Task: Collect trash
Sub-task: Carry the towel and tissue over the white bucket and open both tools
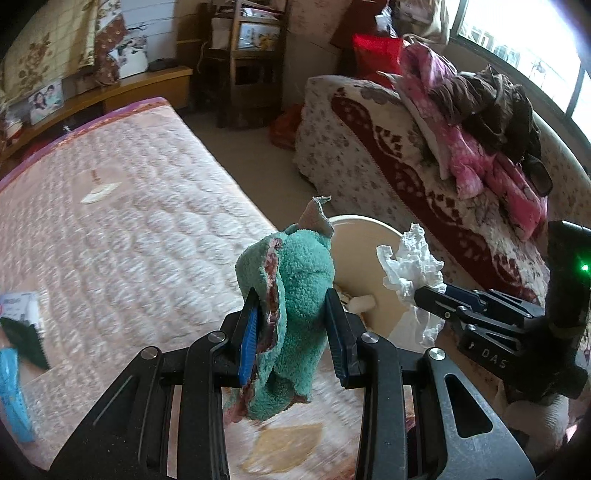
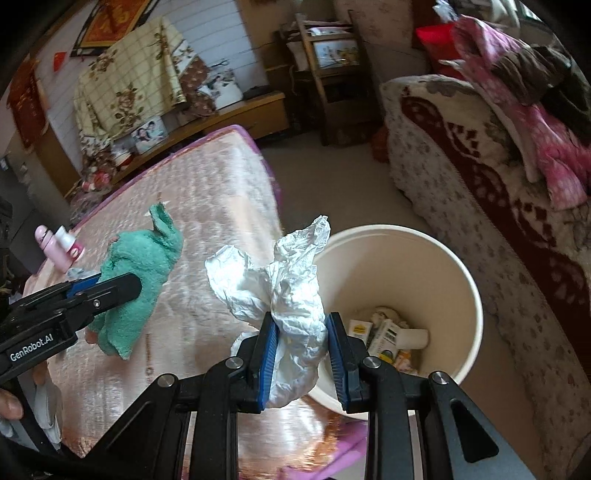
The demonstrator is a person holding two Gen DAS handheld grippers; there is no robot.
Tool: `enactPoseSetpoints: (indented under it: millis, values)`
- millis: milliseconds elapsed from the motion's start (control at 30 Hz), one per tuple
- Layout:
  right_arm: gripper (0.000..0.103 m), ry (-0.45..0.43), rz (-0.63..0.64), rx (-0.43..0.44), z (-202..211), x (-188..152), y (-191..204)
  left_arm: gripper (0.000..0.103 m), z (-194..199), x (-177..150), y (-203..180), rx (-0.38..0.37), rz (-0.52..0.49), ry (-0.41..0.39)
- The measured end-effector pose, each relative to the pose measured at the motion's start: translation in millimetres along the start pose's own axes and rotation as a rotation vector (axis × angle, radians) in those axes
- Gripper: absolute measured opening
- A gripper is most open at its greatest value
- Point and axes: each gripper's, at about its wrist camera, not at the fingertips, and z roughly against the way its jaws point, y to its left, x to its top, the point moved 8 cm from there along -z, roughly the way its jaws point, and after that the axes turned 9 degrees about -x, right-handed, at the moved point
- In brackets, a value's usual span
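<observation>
We are seeing a teal green cloth (image 1: 295, 295), a white crumpled paper (image 2: 291, 306), a cream bin (image 2: 436, 266), a pink quilted mattress (image 1: 129, 206) and a maroon-patterned floral sofa cover (image 1: 369, 147).

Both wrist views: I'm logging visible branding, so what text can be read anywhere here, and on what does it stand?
"GenRobot.AI": white print on the left gripper body, right wrist view.
"OAS", possibly part of a longer word: on the right gripper body, left wrist view.
Boxes in the bin: barcode and print, too small to read.
Red wall hanging: gold characters, blurred.
Box on the mattress: print unreadable.
</observation>
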Motion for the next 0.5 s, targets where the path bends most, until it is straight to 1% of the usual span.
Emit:
enactPoseSetpoints:
  millis: [233, 433, 500]
  values:
    - [0.026, 0.015, -0.048, -0.037, -10, -3, -35, 0.031, -27, 9, -27, -0.057, -0.002, 0.028]
    - [0.026, 0.024, -0.078, -0.059, -17, -5, -55, 0.031, -44, 11, -43, -0.093, -0.003, 0.046]
    - [0.026, 0.025, -0.084, -0.069, -19, -6, -61, 0.031, -48, 12, -47, -0.115, 0.002, 0.050]
